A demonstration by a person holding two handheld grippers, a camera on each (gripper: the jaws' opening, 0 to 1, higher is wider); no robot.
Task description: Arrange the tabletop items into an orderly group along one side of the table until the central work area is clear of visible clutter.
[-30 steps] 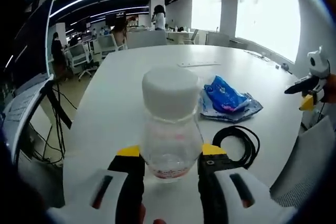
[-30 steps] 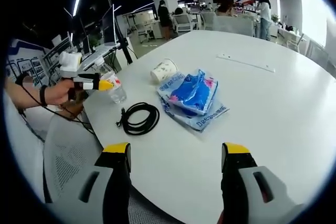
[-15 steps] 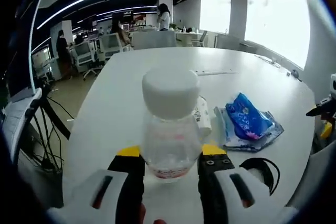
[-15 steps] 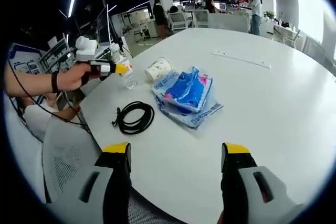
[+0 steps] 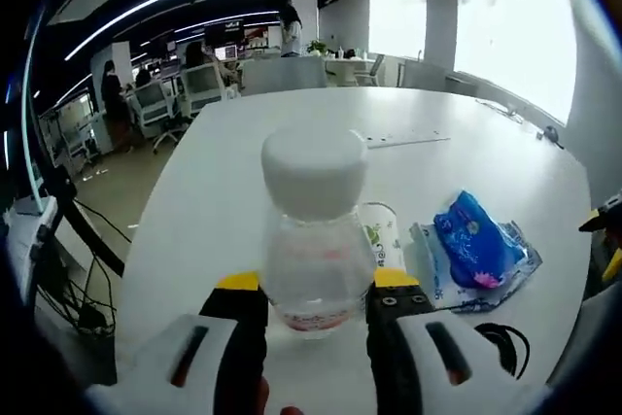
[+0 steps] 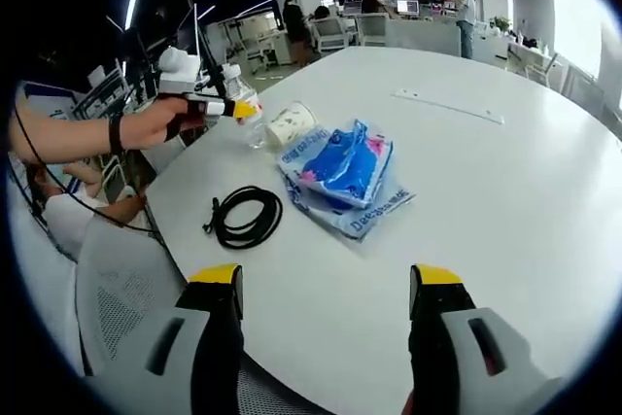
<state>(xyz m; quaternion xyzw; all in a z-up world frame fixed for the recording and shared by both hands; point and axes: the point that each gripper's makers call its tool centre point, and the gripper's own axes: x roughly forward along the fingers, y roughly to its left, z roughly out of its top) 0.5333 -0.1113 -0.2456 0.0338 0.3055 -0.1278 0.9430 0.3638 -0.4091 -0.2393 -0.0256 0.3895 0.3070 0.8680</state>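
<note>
Clear plastic bottle [image 5: 316,240], white cap, reddish label, in left claw [image 5: 316,291]

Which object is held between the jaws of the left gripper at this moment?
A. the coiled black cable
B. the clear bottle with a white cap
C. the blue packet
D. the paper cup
B: in the left gripper view, the left gripper has its jaws closed on the clear bottle with a white cap, while the paper cup, blue packet and black cable lie on the white table.
</note>
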